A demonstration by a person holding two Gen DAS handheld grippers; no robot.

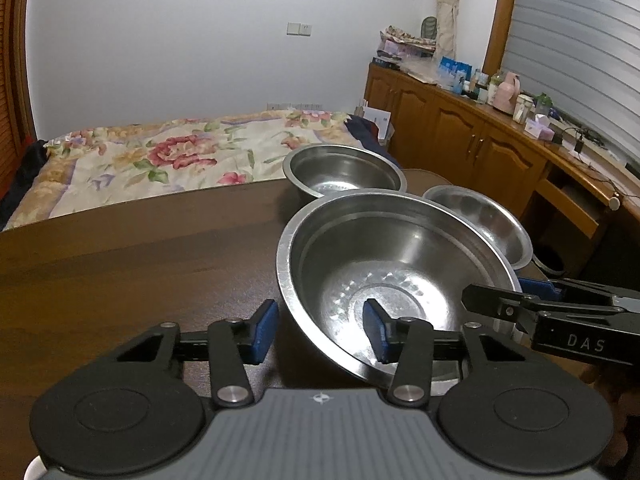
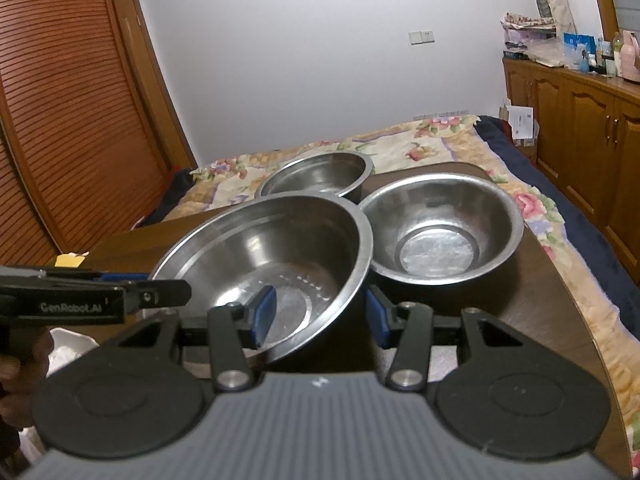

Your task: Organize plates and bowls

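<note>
Both grippers straddle the rim of the big steel bowl on the dark wooden table.

The left gripper (image 1: 322, 330) has one blue pad inside the big bowl (image 1: 394, 276) and one outside its left wall, jaws spread wide and not pinching. The right gripper (image 2: 320, 316) likewise stands spread across the bowl's right rim. The bowl tilts. Two smaller bowls sit beyond it: a deep bowl (image 2: 316, 174) at the far edge and a medium bowl (image 2: 440, 232) to the right, near the table (image 1: 140, 248) edge.

left gripper (image 1: 322, 330): fingers spread, level | right gripper (image 2: 320, 314): fingers spread, level
</note>
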